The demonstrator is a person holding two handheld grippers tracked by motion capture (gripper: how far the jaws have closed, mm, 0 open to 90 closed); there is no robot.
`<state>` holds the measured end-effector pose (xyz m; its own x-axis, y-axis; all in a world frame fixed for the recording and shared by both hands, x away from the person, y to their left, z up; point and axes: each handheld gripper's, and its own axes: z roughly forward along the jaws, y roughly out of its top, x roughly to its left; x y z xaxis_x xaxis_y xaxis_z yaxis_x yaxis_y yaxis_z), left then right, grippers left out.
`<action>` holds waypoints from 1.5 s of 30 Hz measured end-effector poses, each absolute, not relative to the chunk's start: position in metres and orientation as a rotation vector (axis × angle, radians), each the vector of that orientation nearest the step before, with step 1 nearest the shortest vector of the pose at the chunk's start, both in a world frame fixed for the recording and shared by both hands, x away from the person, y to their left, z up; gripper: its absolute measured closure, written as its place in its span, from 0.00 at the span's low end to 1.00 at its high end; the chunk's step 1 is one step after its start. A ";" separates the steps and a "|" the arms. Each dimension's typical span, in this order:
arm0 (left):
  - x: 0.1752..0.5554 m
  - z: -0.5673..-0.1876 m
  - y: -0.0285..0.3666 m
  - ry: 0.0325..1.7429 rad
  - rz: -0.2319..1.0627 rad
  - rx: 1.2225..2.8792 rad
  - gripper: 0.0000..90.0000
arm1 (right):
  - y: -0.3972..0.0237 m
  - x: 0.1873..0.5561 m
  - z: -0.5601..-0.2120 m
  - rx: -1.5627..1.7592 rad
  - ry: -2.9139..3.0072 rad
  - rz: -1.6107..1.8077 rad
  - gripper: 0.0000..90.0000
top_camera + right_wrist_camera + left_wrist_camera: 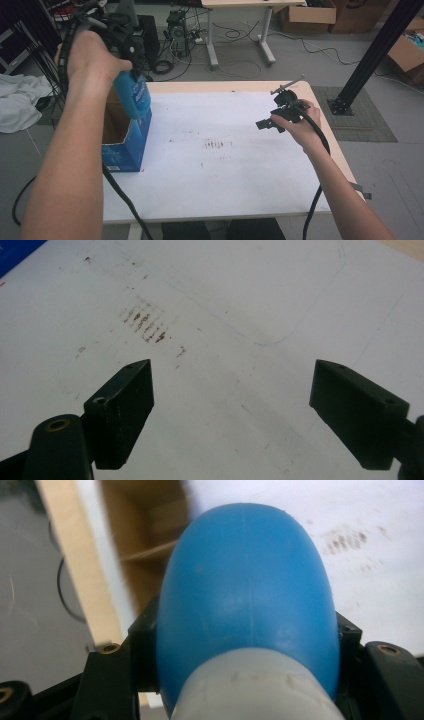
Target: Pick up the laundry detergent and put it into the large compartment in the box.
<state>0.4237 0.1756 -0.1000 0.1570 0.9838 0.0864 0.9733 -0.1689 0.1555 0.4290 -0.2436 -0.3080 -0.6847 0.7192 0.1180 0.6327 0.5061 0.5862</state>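
L claw (131, 75) clamped on blue plastic bottle (133, 95) above open blue cardboard box (125, 142) at white worktop (220, 170) left edge, R claw (264, 124) apart, near right edge, w/ brown smudges (214, 145) between.

Looks like a lab or workshop space: grey carpet floor (300, 60) with loose cables (235, 35) snaking everywhere, a computer tower (177, 30) sitting on the ground, cardboard boxes (307, 15) stacked at the back, and a black aluminium frame post (372, 55) beside the stained white table (225, 170).
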 end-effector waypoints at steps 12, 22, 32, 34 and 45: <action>0.419 -0.106 0.232 2.195 0.275 2.150 0.43 | -0.248 0.432 -0.310 1.193 2.597 0.911 0.20; 0.421 -0.124 0.242 2.218 0.246 2.140 0.43 | -0.248 0.434 -0.311 1.194 2.601 0.907 0.20; 0.428 -0.162 0.246 2.212 0.202 2.178 0.43 | -0.247 0.434 -0.313 1.196 2.607 0.896 0.20; 0.429 -0.172 0.246 2.214 0.190 2.185 0.43 | -0.247 0.434 -0.314 1.197 2.608 0.897 0.20; 0.434 -0.220 0.248 2.234 0.122 2.195 0.43 | -0.248 0.434 -0.317 1.202 2.608 0.899 0.20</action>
<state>0.4342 0.2478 -0.2197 -0.0192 0.9986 0.0494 0.9980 0.0162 0.0605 0.4340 -0.2479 -0.3166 -0.6735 0.7289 0.1231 0.6500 0.5046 0.5682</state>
